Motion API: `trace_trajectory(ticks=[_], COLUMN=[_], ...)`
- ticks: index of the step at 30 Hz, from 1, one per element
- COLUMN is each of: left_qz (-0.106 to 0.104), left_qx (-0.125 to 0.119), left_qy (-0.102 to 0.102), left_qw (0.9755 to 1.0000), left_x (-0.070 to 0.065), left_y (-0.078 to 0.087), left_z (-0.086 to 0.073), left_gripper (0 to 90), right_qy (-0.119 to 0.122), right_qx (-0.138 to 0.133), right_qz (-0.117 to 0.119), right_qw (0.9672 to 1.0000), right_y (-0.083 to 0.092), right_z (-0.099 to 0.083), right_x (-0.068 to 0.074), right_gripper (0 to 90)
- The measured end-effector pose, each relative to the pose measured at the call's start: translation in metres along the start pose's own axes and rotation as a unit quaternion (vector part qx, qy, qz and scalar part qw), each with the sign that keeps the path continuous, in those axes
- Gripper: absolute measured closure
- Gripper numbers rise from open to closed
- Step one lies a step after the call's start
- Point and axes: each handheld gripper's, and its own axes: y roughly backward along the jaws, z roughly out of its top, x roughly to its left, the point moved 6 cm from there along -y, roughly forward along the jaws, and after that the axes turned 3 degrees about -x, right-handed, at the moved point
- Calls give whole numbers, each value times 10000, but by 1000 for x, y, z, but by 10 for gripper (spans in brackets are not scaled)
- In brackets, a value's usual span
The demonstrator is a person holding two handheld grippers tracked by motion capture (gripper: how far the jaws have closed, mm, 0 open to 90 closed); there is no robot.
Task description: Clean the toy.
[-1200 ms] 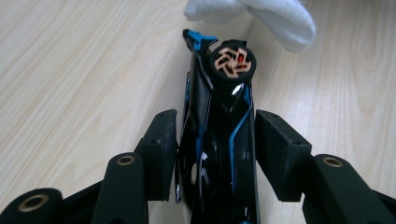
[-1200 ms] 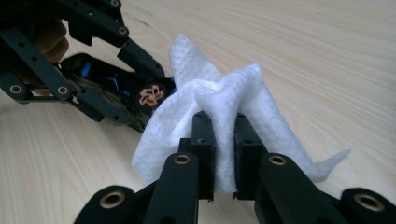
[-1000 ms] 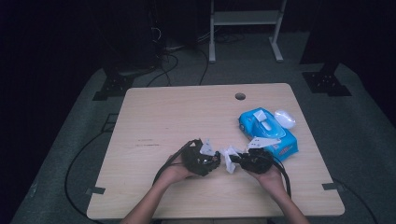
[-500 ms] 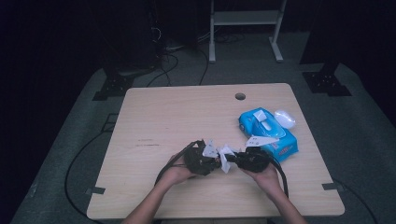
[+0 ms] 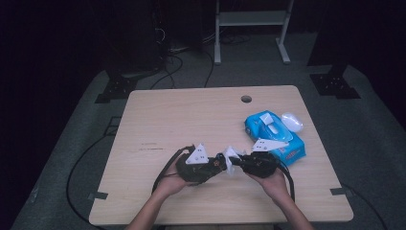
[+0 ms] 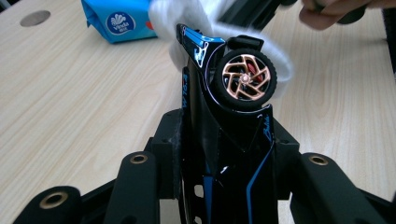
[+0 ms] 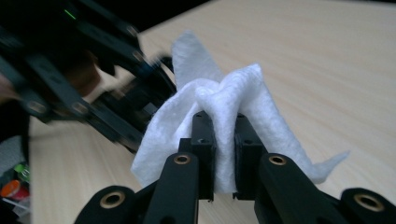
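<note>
Step in hand: wiping a toy car with a wet wipe, above the near middle of the counter (image 5: pixel 158 115).

Left gripper (image 6: pixel 219 88) is clamped on the black toy car (image 6: pixel 224 140); its fingers have just been closing, and the car sits between them nose-up, copper-spoked wheel (image 6: pixel 244 80) facing the camera. Right gripper (image 7: pixel 223 135) has its fingers pinched tight on a bunched white wipe (image 7: pixel 224 100). In the high view the left gripper (image 5: pixel 218 164) and right gripper (image 5: pixel 235 161) meet tip to tip, the wipe (image 5: pixel 230 158) between them. From the left gripper view the wipe lies behind the car's front end, seemingly touching it.

Blue wipe pack (image 5: pixel 274 135) lies to the right, just beyond the right hand, white lid (image 5: pixel 292 121) at its far side.

To do it well, judged from this:
- Keep the car held steady; only the wipe hand should travel.
- Drag the wipe along the body in short strokes, light pressure, so the car does not twist out of the fingers.
- Only 1 wheel side faces up; the car likely needs turning to reach the rest.
- Loose wipe tails could snag on the wheel.
</note>
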Motion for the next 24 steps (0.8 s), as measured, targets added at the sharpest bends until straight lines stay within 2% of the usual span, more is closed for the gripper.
trace_trajectory(ticks=[1,3,5,8,10,11,13,16,19,22,24], left_qz=[-15,-2,24,-71,-53,-49,-76,-94,-59,-108,-97], left_qx=[-49,-113,-147,-327,-282,-244,-323,-395,-345,-369,-330], left_qy=[10,42,17,149,109,72,124,141,93,160,128], left_qw=[10000,9999,9999,9993,9995,9997,9994,9991,9993,9991,9993], left_x=[0,1,1,2,1,1,2,2,2,3,2], left_y=[0,2,4,8,7,6,6,9,8,8,7], left_z=[0,3,4,5,5,5,5,5,5,3,3], left_gripper=[572,572,572,572,572,571,571,571,571,571,571], right_qy=[35,188,158,57,4,-14,54,-15,-88,-73,-96], right_qx=[-87,-118,-152,42,145,116,19,-166,-86,31,-30], right_qz=[70,46,28,-107,-104,-88,-86,22,34,2,36], right_qw=[9999,9997,9998,9999,9998,9999,9999,9999,9999,10000,9999], right_y=[1,1,1,-2,-4,-3,-1,3,-1,-3,-1], right_z=[4,9,8,-5,-12,-10,-4,2,-4,-8,-5], right_x=[4,8,6,-3,-4,-3,0,1,-1,-2,-1], right_gripper=[813,813,813,813,813,814,814,814,814,813,813])
